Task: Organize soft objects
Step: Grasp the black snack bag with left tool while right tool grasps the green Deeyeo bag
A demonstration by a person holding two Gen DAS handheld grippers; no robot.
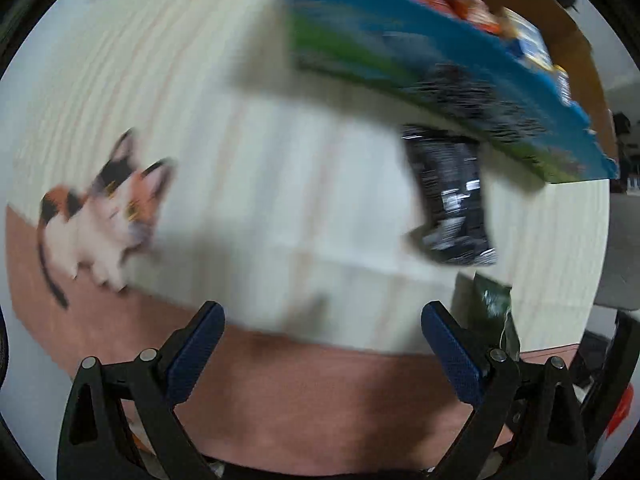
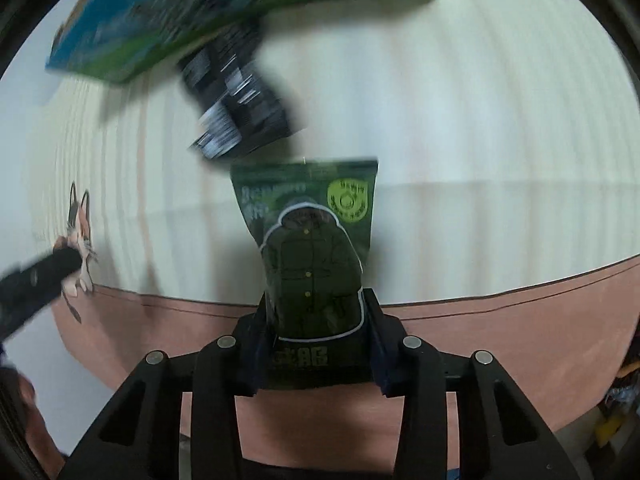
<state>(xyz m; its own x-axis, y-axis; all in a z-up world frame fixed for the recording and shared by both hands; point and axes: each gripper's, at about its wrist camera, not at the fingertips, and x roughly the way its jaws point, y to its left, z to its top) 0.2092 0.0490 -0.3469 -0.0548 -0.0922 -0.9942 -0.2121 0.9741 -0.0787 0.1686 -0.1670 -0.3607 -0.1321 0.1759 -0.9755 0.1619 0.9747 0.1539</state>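
Note:
My right gripper point(image 2: 316, 344) is shut on a dark green snack pouch point(image 2: 316, 248) and holds it upright above the tablecloth; a corner of the pouch also shows at the right of the left wrist view point(image 1: 494, 308). A black snack packet point(image 2: 240, 112) lies on the cloth beyond it, also seen in the left wrist view point(image 1: 450, 196). A blue and green box point(image 1: 420, 60) holding several colourful packets stands at the back; it also shows in the right wrist view point(image 2: 180, 20). My left gripper point(image 1: 322, 344) is open and empty above the cloth's near edge. Both views are blurred.
The cream striped tablecloth point(image 1: 260, 140) has a pink border point(image 1: 300, 392) and a printed calico cat point(image 1: 108, 216). The left gripper's arm point(image 2: 36, 284) shows at the left of the right wrist view. A brown cardboard box point(image 1: 560, 20) stands behind the blue box.

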